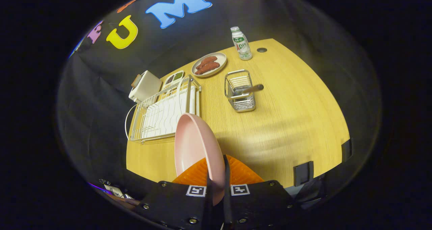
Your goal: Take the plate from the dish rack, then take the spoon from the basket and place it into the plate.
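One pink plate [194, 145], held on edge above the desk [287, 122], rim pinched between the orange fingers [202, 174] of the gripper [217, 176], clear of one white dish rack [165, 110]. Advice: lower it flat onto bare desk before letting go. One wire basket [239, 91] with one spoon [248, 89]. One bottle [241, 43], one toaster [145, 86], one plate of sausages [209, 64].

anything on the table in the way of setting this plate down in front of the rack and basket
Nothing visible does. The pink plate is clamped on edge between the gripper fingers, above bare tabletop. The dish rack and the basket with the spoon sit beyond it.
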Motion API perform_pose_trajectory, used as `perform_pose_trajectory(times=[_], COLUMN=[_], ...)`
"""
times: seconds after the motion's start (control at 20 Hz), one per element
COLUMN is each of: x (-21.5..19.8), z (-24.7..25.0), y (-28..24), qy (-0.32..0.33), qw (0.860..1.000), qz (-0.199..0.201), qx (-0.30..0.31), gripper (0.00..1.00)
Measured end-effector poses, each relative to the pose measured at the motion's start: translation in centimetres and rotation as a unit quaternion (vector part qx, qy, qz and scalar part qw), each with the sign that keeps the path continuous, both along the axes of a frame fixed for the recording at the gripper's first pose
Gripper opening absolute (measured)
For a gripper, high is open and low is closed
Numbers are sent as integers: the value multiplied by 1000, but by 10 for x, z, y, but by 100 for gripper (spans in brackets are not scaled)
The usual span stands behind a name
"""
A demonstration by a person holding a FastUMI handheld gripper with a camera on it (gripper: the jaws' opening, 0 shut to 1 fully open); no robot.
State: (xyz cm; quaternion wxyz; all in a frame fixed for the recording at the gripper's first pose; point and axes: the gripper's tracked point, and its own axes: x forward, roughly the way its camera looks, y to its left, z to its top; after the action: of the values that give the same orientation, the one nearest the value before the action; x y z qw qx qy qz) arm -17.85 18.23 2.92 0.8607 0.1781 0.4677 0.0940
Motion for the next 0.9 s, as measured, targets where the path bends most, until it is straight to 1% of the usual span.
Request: perform_pose_trajectory(times=[0.15, 0.35, 0.65, 0.8, 0.9], x=[-2, 3, 20, 28, 32], z=[-30, -59, -97, -109, -115], y=[3, 8, 10, 12, 11], qy=[19, 47, 49, 58, 63], qw=[999, 997, 992, 987, 985], qz=[11, 24, 72, 81, 77], qx=[29, 62, 89, 123, 141], gripper=[12, 12, 12, 12, 12])
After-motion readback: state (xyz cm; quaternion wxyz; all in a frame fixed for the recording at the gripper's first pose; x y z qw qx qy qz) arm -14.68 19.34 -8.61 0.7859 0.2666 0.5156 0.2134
